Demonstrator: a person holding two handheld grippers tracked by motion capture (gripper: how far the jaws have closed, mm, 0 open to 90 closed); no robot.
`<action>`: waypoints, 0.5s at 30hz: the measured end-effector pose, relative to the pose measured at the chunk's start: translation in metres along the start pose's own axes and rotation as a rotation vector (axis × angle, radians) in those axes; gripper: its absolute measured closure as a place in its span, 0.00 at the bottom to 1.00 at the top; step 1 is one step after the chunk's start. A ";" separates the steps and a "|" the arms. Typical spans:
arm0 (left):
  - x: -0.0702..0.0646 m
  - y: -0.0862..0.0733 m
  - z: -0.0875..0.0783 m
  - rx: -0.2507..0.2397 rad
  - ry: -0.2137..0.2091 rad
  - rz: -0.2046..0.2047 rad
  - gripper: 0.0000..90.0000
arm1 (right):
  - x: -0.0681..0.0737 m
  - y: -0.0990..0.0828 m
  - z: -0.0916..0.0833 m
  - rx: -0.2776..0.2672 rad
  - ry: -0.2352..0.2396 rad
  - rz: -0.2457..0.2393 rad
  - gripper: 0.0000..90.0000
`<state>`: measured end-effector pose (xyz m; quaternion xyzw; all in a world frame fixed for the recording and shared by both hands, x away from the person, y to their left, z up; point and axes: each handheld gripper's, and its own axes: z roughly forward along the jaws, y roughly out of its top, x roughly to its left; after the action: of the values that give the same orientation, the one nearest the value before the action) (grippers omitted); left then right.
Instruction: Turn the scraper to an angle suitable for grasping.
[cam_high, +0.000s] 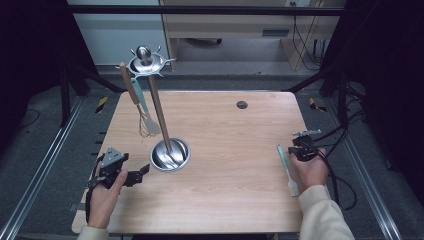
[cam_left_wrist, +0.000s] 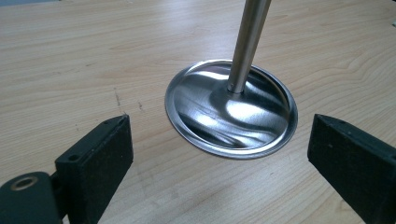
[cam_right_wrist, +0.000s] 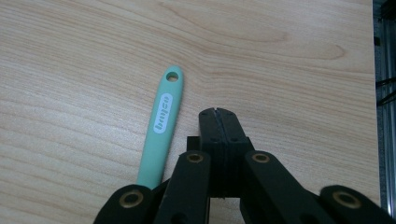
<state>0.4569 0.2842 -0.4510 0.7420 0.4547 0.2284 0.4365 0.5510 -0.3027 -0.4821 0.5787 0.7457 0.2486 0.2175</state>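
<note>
Right gripper (cam_right_wrist: 218, 112) fingers clenched, empty, beside mint-green hole-ended utensil handle (cam_right_wrist: 161, 130); should open before straddling it. Left gripper (cam_left_wrist: 219, 158) fingers released near steel stand base (cam_left_wrist: 231, 109).

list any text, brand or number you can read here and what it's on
"buyer" or close to it: white oval label on the mint green utensil handle lying beside the right hand-held gripper; the letters are stylised and the last ones unsure.
No other text can be read: none on the steel utensil stand, its base, the hanging whisk or the wooden table.
</note>
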 end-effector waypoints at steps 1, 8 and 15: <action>0.000 0.000 0.000 0.005 0.001 0.007 0.07 | -0.001 0.000 0.001 0.002 -0.001 -0.003 1.00; -0.002 0.000 0.002 0.014 -0.003 0.020 0.07 | -0.001 0.000 0.003 0.006 0.004 -0.002 1.00; -0.002 -0.001 0.002 0.017 -0.004 0.020 0.07 | 0.001 0.000 0.006 0.013 0.009 0.001 1.00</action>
<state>0.4569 0.2812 -0.4528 0.7507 0.4481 0.2274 0.4289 0.5545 -0.3012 -0.4869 0.5794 0.7479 0.2463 0.2102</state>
